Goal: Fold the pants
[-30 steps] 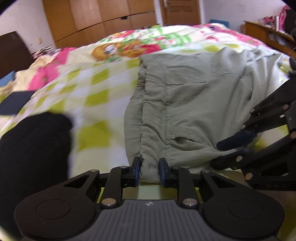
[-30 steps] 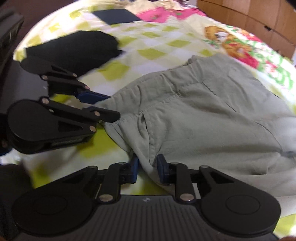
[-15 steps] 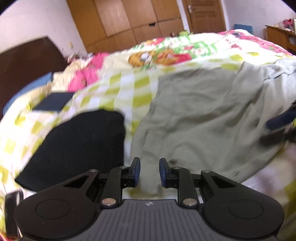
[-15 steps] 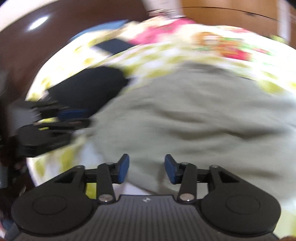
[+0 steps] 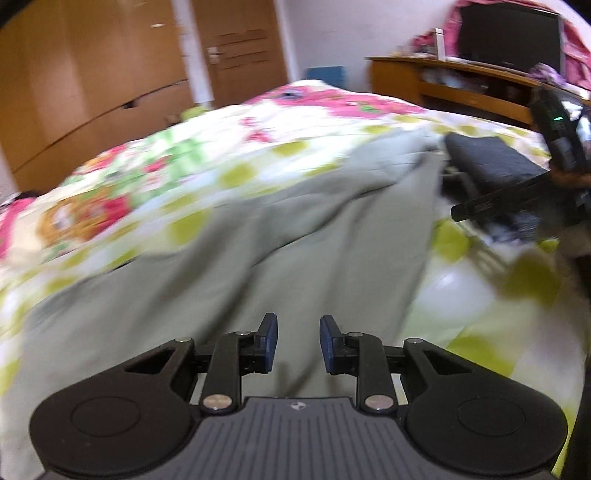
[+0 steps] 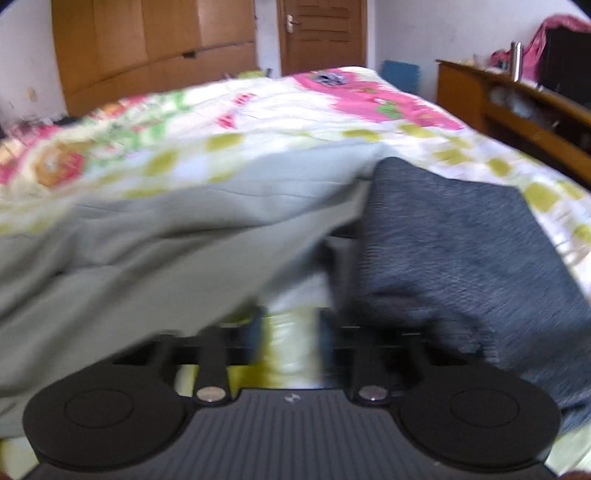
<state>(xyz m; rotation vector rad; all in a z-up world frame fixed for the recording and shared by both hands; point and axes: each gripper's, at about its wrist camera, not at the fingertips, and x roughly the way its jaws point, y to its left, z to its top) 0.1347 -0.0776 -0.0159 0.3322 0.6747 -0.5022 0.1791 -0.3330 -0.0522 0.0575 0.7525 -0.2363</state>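
The grey-green pants (image 5: 258, 258) lie spread on the flowered bedspread (image 5: 221, 140), running away to the upper right. My left gripper (image 5: 298, 341) hovers low over the near end. Its jaws are opening, with the cloth showing flat in the gap and the blue pads not pressing on it. In the right wrist view the pants (image 6: 166, 240) fill the left half. My right gripper (image 6: 290, 332) is blurred and its jaws are closing. Only bedspread shows between them. One black finger (image 5: 480, 206) of the right gripper reaches in from the right in the left wrist view.
A folded dark grey garment (image 6: 461, 258) lies right beside the pants' far edge. A wooden shelf unit (image 5: 443, 85) with a dark screen (image 5: 509, 37) stands past the bed's right side. A wooden wardrobe (image 5: 92, 74) and a door (image 6: 321, 33) line the back wall.
Both grippers swept fast along the bed, and their views now face the door end. The left one no longer pinches the waistband. The right one let go and now sits beside the dark grey garment.
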